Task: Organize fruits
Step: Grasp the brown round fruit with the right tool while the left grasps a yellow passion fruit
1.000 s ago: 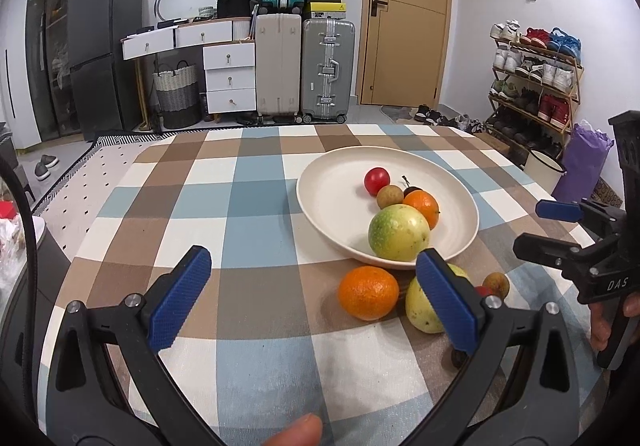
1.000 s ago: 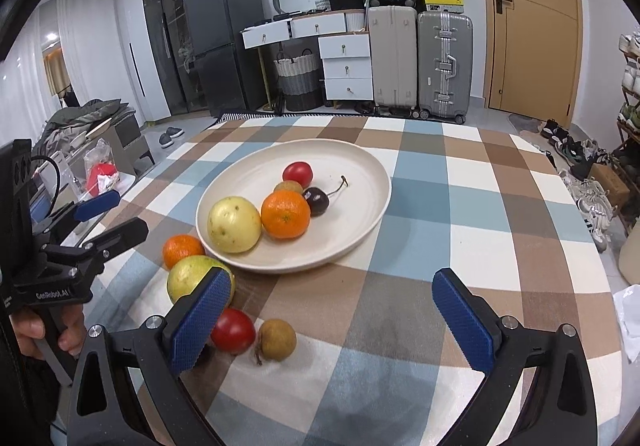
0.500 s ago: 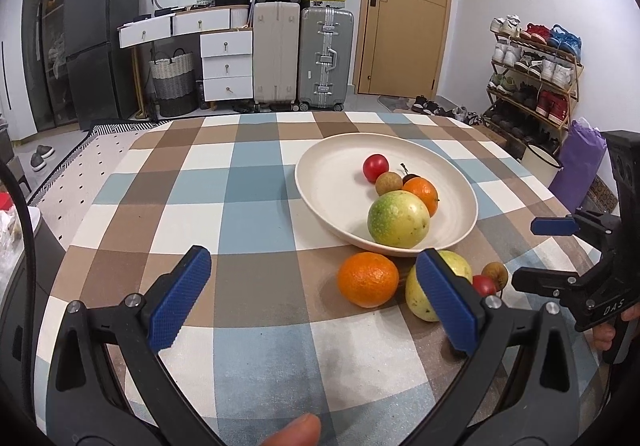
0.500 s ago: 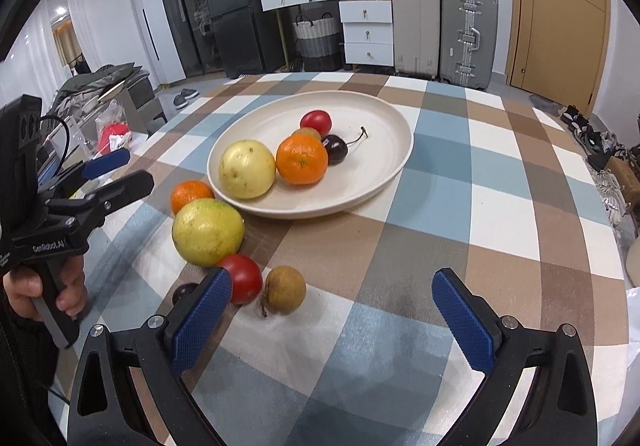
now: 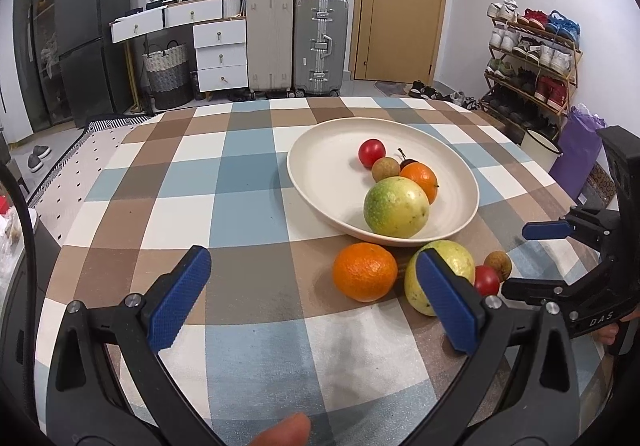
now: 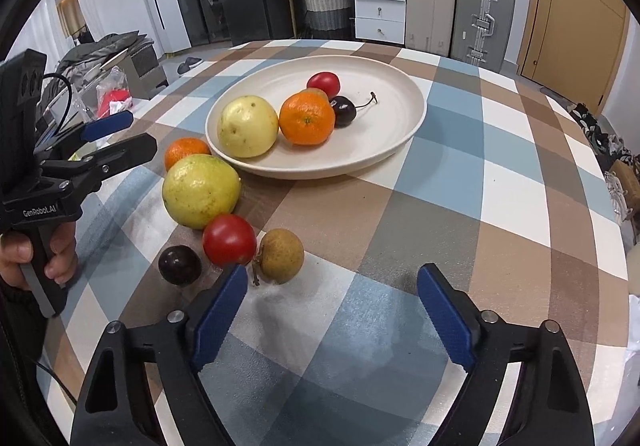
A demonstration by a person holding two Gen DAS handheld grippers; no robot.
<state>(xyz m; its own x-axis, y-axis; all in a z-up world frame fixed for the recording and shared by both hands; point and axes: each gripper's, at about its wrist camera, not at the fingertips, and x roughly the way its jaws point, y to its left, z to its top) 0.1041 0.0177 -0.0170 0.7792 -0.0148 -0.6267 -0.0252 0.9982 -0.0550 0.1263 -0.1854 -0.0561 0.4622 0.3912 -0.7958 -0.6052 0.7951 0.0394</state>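
My right tool (image 6: 326, 310) is closing, with nothing between its pads yet; the brown longan (image 6: 281, 255) sits just past them on the worktop (image 6: 440, 205). My left tool (image 5: 312, 298) is wide and empty. Five fruits wait beside the plate (image 6: 400, 133).

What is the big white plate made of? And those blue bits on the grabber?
The plate looks like matte ceramic or maybe plastic: smooth, cream, with hardly any shine, so I can't be sure which. The blue pads look like rubber, since their surface shows a fine bumpy grip pattern.
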